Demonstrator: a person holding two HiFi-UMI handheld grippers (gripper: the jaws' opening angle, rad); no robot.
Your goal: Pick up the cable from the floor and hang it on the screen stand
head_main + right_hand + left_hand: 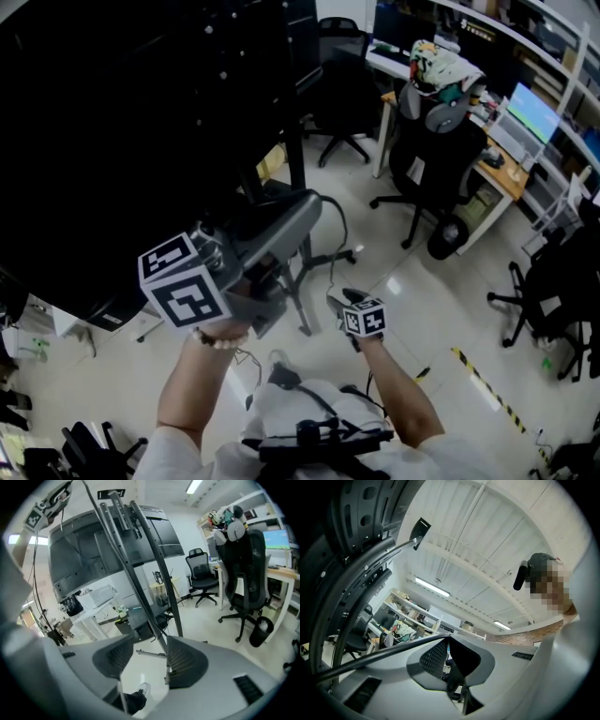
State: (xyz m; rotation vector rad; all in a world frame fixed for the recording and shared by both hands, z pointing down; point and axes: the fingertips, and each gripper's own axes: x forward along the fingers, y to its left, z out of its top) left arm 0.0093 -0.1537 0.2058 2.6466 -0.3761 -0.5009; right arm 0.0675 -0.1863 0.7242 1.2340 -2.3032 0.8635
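**Clerk:** Head view, entries?

**Onlooker:** One large black flat screen on a dark metal screen stand, over a white tiled floor. One left gripper, raised beside the stand. One right gripper, lower and near it. One thin black cable, off the floor at that end and curving in the air from the left tool's tip down toward the right tool.

**Clerk:** Left gripper view?

**Onlooker:** It pointed up at the ceiling. The jaws were pressed almost together, pinching the cable, which ran off tight to the left. The stand's curved bracket sat above it, at upper left.

**Clerk:** Right gripper view?

**Onlooker:** The jaws were spread. The cable slanted down between them, close to the right-hand pad, and neither pad pressed on it. The stand's legs stood just behind.

**Clerk:** Handling note?

**Onlooker:** I judged the step to be taking a second hold. The right tool needed to centre the cable and close squarely on it. The left pinch needed to hold firm, with slack left between the two tools for a loop. The loop could then go over the bracket, clear of the legs, where it might snag.
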